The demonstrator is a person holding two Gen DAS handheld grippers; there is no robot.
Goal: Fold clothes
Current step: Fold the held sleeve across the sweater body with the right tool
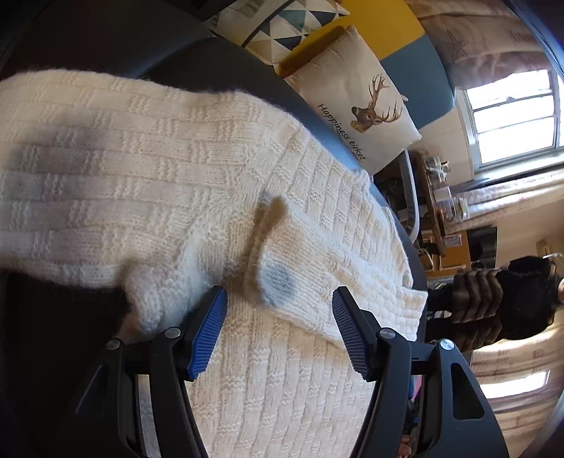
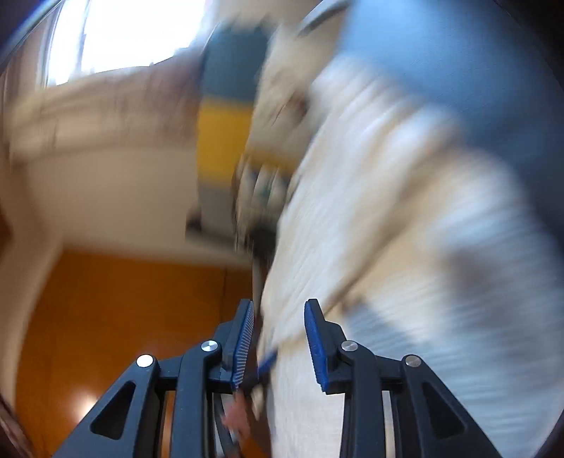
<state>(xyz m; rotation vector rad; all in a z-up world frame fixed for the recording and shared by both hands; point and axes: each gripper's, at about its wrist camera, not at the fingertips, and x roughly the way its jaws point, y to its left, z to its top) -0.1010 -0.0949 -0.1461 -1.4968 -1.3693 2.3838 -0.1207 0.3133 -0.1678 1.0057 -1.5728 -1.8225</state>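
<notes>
Left wrist view: cream knitted sweater (image 1: 176, 169) spread over a dark grey sofa seat (image 1: 218, 60), basket-weave pattern plain to see, one sleeve (image 1: 338, 267) folded across the body toward the lower right, cuff near the seat's edge. Tan fold-shadow along the sleeve's seam, grey smudge of shade just beside it. Left hand-held gripper (image 1: 278, 317) hanging over the sweater, blue ribbed pads (image 1: 208, 338) wide apart, released, nothing between them but the knit lying below; contact with the cloth not to be told. Behind the sweater, propped against the sofa back: cream cushion with a stag's head (image 1: 356, 102) and lettering, then a cushion with triangles (image 1: 282, 31) in blue and grey. Yellow and blue wall (image 1: 398, 38) beyond. At far right, a hand (image 1: 476, 292) wrapped round a dark grip, dark sleeve after it; bright window (image 1: 514, 116) above, cluttered shelf (image 1: 440, 197) between.

Right wrist view: badly smeared with motion. Same sweater (image 2: 405, 211) filling the right half, blue-grey seat (image 2: 458, 70) above it. Right hand-held gripper (image 2: 278, 334) partly parted, pads (image 2: 243, 341) not pressing on anything; edge of the knit seen in the gap, though whether between the pads or beyond them cannot be told. Orange-brown floor (image 2: 123, 317) at lower left, pale wall and glaring window (image 2: 123, 38) higher up.
</notes>
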